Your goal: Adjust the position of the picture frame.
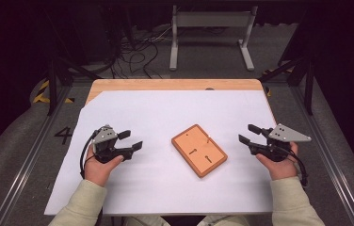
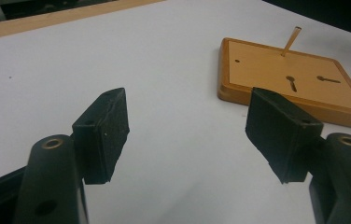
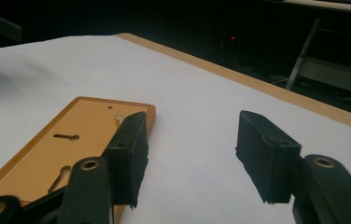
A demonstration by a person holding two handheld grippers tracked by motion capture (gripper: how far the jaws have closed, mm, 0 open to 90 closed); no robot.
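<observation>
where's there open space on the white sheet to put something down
Widest free patch: the white sheet between the flat orange wooden board and the table's far wooden edge. The near strip before the board, between the forearms, is bare too. Tightest: gaps between board and the open left tongs and right tongs.
</observation>
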